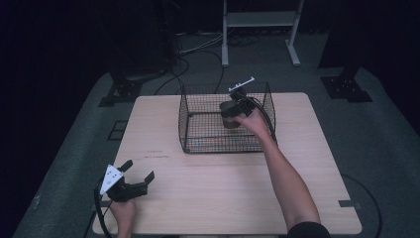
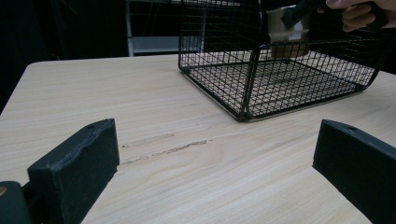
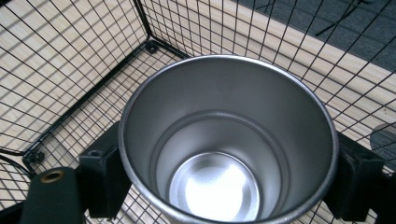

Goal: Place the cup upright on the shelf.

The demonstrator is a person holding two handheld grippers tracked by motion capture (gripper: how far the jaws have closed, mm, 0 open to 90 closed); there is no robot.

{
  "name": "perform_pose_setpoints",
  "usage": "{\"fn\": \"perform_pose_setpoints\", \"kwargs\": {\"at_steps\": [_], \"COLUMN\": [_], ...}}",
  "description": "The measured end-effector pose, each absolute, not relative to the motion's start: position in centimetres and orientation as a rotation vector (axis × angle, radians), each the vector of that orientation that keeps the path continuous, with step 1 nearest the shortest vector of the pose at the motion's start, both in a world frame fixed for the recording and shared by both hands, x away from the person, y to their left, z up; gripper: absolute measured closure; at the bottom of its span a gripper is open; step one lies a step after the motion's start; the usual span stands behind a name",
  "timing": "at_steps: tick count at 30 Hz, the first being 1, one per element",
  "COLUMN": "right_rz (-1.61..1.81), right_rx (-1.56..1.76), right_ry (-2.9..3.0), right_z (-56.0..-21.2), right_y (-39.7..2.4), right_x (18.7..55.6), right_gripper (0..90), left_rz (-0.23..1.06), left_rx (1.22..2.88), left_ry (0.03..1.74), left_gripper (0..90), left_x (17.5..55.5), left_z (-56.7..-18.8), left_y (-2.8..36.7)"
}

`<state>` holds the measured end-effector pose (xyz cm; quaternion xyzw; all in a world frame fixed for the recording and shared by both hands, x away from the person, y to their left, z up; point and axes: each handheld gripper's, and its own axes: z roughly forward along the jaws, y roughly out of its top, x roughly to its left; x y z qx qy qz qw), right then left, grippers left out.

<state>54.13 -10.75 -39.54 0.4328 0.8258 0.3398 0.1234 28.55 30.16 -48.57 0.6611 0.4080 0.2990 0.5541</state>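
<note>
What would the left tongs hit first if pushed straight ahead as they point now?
Probably the wire basket: its near corner stands ahead between the open left tongs, across bare table. Depth is hard to judge.

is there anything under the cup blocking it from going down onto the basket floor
Nothing visible does. The metal cup sits between the right gripper's jaws inside the wire basket. The mesh floor showing around it looks bare, and in the left gripper view the space below the cup is open. The spot directly beneath it is hidden.
</note>
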Motion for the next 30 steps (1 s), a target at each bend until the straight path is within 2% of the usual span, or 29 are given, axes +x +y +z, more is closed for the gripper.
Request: {"fn": "perform_pose_setpoints", "kwargs": {"at_steps": [9,30], "right_rz": [0.882,0.817], "right_rx": [1.26,1.255], "right_ry": [2.476,2.507], "right_z": [-40.8,-41.1], "right_y": [-10.5,-10.3], "right_x": [54.5,54.5], "right_gripper": [15.3,13.2], "left_rz": [0.706,0.707], "left_rx": [1.561,1.561], "left_ry": [0.961,0.962], "left_gripper": [0.0,0.0], "left_x": [28.5,28.5], "left_z": [-48.6,-48.6], "left_y": [30.2,30.2]}}
